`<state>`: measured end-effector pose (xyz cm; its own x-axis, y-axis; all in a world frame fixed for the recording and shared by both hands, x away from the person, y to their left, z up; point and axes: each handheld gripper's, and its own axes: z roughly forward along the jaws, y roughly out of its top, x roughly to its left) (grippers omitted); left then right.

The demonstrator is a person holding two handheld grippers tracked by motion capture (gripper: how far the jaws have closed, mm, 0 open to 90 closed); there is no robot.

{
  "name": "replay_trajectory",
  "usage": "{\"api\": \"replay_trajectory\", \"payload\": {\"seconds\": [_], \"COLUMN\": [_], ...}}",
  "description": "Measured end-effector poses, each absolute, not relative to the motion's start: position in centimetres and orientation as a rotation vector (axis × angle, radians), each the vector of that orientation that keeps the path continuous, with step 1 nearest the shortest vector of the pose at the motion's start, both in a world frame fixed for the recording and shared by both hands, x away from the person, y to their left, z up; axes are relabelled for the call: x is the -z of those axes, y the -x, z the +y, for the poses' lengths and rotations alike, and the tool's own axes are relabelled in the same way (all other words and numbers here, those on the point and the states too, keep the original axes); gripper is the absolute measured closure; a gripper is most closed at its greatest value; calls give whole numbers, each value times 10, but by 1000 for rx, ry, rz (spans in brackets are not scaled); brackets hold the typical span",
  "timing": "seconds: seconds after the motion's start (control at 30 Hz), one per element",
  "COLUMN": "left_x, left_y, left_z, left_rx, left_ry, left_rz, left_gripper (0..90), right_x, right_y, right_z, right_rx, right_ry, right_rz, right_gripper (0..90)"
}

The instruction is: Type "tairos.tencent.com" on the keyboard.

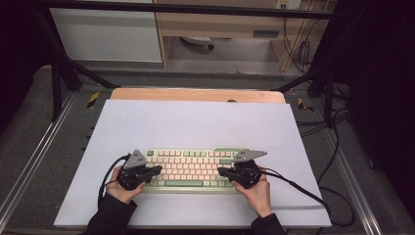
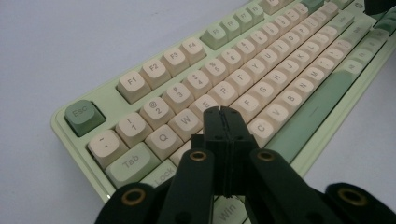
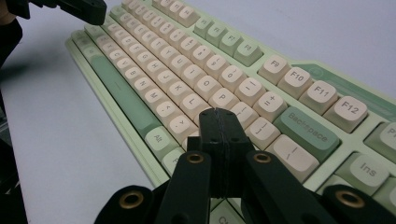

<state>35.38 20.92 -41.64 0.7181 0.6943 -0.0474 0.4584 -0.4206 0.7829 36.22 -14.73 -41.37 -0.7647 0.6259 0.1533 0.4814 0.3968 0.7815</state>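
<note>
Centrally on the pale worktop lies a green-and-cream keyboard, with one hand-held gripper poised over each of its ends. At the keyboard's left end, the left gripper has its jaws clenched flat against each other with nothing between them; in the left gripper view the joined tips sit over the letter keys just past the E and R caps, the Tab key lying to their lower left and the green Esc key farther left at the board's corner. At the right end, the right gripper is likewise clenched and empty; in the right gripper view its tips hover over the keys just below the P cap, with the green Backspace key to their right and the Alt key to their left. Whether either pair of tips touches a keycap cannot be told. A hand grips the right gripper's body, and a black cable trails from it across the worktop.
</note>
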Motion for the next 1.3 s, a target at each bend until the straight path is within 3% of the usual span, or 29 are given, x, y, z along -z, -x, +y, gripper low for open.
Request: {"api": "replay_trajectory", "payload": {"seconds": [1.3], "left_x": [406], "left_y": [-368], "left_z": [169], "left_rx": [-371], "left_ry": [-2103], "left_rz": [837], "left_gripper": [898], "right_x": [415], "right_y": [-361], "right_z": [-150], "right_rx": [-1296], "right_ry": [-991], "right_rz": [2493], "right_gripper": [900]}}
